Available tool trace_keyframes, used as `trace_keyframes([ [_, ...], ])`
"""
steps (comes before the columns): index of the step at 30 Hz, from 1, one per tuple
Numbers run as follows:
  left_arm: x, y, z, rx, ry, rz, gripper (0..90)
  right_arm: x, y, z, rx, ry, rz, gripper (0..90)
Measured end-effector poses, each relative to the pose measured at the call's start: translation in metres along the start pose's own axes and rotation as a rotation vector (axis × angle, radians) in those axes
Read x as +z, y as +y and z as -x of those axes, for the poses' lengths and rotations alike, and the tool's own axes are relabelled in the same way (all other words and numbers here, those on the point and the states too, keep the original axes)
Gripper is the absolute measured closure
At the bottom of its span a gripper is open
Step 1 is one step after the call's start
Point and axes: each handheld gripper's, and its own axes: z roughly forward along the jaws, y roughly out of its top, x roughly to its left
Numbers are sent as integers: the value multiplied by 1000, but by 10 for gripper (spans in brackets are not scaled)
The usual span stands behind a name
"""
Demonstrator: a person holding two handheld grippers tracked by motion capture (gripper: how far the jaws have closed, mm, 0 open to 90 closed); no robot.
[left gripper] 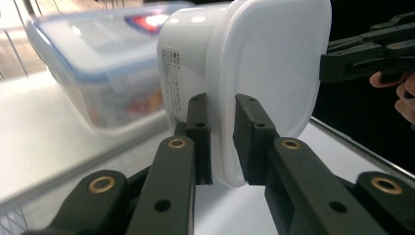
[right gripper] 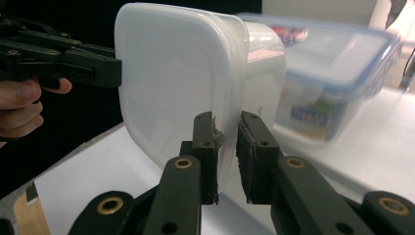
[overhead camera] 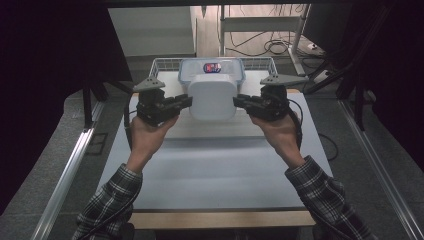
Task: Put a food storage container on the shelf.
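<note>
A white plastic container with its lid on (overhead camera: 212, 96) hangs above the table, tipped so the lid faces me. My left gripper (overhead camera: 187, 101) is shut on the lid's left rim, and my right gripper (overhead camera: 237, 101) is shut on its right rim. In the left gripper view the black jaws pinch the container's (left gripper: 254, 68) rim, with my left gripper (left gripper: 222, 142) closed over it. The right gripper view shows the same container (right gripper: 181, 83) clamped at its edge by my right gripper (right gripper: 226, 156).
Behind the white container stands a clear box with a blue-trimmed lid (overhead camera: 212, 70), inside a wire basket (overhead camera: 260, 63) at the table's far end. The white tabletop (overhead camera: 215, 170) stretches toward me. Dark floor and cables lie beyond.
</note>
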Motion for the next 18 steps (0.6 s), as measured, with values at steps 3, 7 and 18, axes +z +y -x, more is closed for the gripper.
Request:
trace_keyframes([
  [3, -3, 13, -2, 7, 6, 6, 782, -1, 14, 1, -4, 0, 10, 785],
  [7, -4, 29, -5, 11, 18, 14, 781, -1, 30, 4, -11, -2, 19, 784],
  [18, 2, 66, -18, 0, 47, 27, 779, 8, 66, 20, 10, 3, 40, 783],
])
